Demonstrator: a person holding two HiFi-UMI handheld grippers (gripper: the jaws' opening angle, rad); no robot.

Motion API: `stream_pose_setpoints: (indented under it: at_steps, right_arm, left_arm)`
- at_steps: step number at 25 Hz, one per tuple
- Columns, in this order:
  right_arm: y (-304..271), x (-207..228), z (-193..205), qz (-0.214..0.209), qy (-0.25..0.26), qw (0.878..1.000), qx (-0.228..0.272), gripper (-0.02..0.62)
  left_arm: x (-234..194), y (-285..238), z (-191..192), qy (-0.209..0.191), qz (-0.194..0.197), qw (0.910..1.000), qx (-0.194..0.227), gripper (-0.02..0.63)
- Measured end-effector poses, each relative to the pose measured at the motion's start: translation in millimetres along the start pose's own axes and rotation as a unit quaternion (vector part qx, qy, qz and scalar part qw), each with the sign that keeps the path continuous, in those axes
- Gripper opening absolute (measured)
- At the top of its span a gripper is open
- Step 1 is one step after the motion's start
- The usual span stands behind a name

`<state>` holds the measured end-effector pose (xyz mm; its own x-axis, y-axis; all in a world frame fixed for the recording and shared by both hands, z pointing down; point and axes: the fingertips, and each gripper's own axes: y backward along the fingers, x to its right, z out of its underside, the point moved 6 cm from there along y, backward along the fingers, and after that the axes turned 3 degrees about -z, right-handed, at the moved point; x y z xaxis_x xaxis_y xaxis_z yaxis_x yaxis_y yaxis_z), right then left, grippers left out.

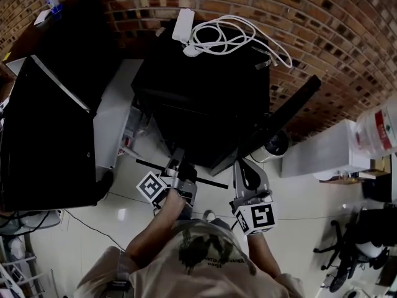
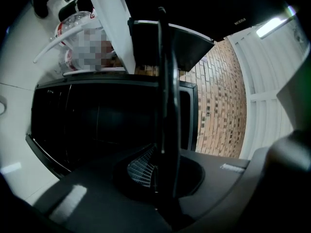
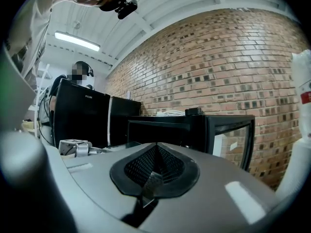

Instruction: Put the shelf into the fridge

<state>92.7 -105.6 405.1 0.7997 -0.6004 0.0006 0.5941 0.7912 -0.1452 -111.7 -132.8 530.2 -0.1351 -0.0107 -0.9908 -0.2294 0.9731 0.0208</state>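
Observation:
The shelf [image 1: 208,181] is a thin black panel, held edge-on in front of the small black fridge [image 1: 205,92]. My left gripper [image 1: 180,166] is shut on it. In the left gripper view the shelf [image 2: 167,81] runs up as a dark strip out of the shut left gripper [image 2: 163,178], with the fridge's dark open inside [image 2: 97,125] behind it. The fridge door [image 1: 279,120] stands open to the right. My right gripper [image 1: 242,169] hovers beside the shelf, below the door. In the right gripper view the right gripper [image 3: 154,178] is shut and empty, facing the fridge [image 3: 165,130].
A white adapter and coiled cable [image 1: 223,36] lie on top of the small fridge. A taller black fridge [image 1: 43,135] stands at the left, its pale door [image 1: 111,117] open and holding bottles [image 2: 77,38]. A white cabinet [image 1: 322,154], a water bottle [image 1: 378,132] and a chair [image 1: 353,247] are at the right.

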Motion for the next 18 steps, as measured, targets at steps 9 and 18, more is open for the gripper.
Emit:
stream_pose_setpoints:
  at_steps: [9, 18]
  right_arm:
    - [-12, -7, 0, 0.021, 0.004, 1.0, -0.009, 0.0]
    - [-25, -21, 1, 0.038, -0.001, 0.999, -0.013, 0.0]
  left_arm:
    - [-15, -25, -13, -0.001, -0.013, 0.9999, -0.008, 0.006]
    - [-31, -54, -19, -0.01, -0.019, 0.9995, -0.022, 0.006]
